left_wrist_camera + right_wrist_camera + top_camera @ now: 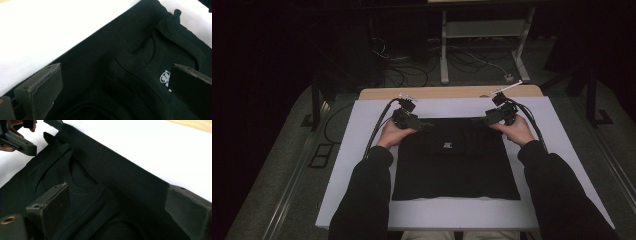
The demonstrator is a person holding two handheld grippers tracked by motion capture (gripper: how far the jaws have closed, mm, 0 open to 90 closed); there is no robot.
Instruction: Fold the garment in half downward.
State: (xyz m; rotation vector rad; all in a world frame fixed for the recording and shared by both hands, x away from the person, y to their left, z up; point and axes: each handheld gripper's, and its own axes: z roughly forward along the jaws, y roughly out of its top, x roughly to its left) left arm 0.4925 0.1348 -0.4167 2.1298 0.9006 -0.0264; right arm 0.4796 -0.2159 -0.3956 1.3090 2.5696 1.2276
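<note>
A black T-shirt (457,170) lies folded into a rectangle on the white board (357,160), collar end away from me. My left gripper (428,125) is at its far left corner and my right gripper (478,120) at its far right corner, both low over the cloth. In the left gripper view the jaws of that gripper (117,72) stand wide apart over the collar (150,62) and its small white label (165,77), holding nothing. The right gripper (117,192) is likewise open over the stitched neckline (82,195). The left gripper (46,136) appears at the far corner.
The board covers a wooden table whose far edge (452,92) shows beyond it. White margin runs around the shirt on all sides. Behind the table, cables (412,70) and a white metal frame (444,50) stand on the dark floor.
</note>
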